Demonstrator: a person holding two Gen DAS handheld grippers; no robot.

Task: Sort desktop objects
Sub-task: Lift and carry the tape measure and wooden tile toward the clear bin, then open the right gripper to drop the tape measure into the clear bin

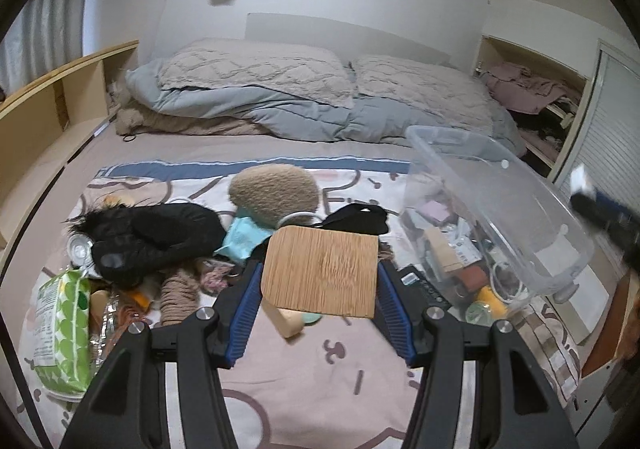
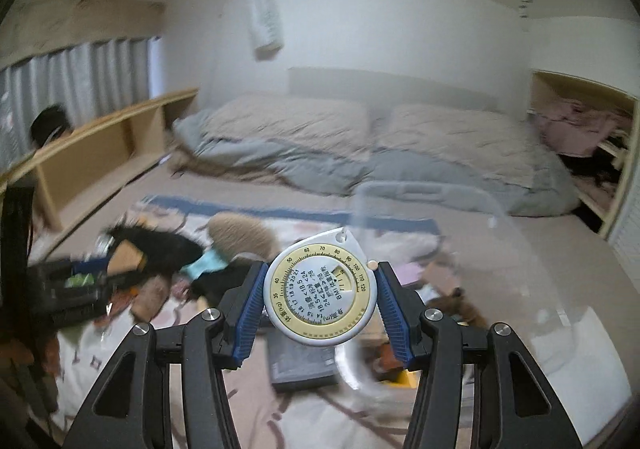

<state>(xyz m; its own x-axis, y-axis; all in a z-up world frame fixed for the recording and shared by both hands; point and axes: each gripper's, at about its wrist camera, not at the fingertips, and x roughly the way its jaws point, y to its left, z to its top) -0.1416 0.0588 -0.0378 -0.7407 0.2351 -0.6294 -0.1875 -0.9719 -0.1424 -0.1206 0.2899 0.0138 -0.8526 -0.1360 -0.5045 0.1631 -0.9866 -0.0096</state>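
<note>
My left gripper (image 1: 319,281) is shut on a light wooden block with a flat square top (image 1: 322,271), lifted above the patterned blanket (image 1: 320,389). My right gripper (image 2: 320,299) is shut on a round white tape measure with a yellow dial (image 2: 322,297), held in the air in front of a clear plastic bin (image 2: 460,249). The same bin (image 1: 500,209) stands to the right in the left wrist view, with several small items inside. The right gripper's blurred tip (image 1: 600,209) shows at that view's right edge.
A heap lies on the blanket: a black furry item (image 1: 156,237), a tan plush cushion (image 1: 274,193), a teal cloth (image 1: 244,237), a green-dotted packet (image 1: 64,329). A dark flat device (image 2: 300,365) lies under the right gripper. Pillows and duvet (image 1: 300,97) behind, wooden shelf (image 1: 52,117) left.
</note>
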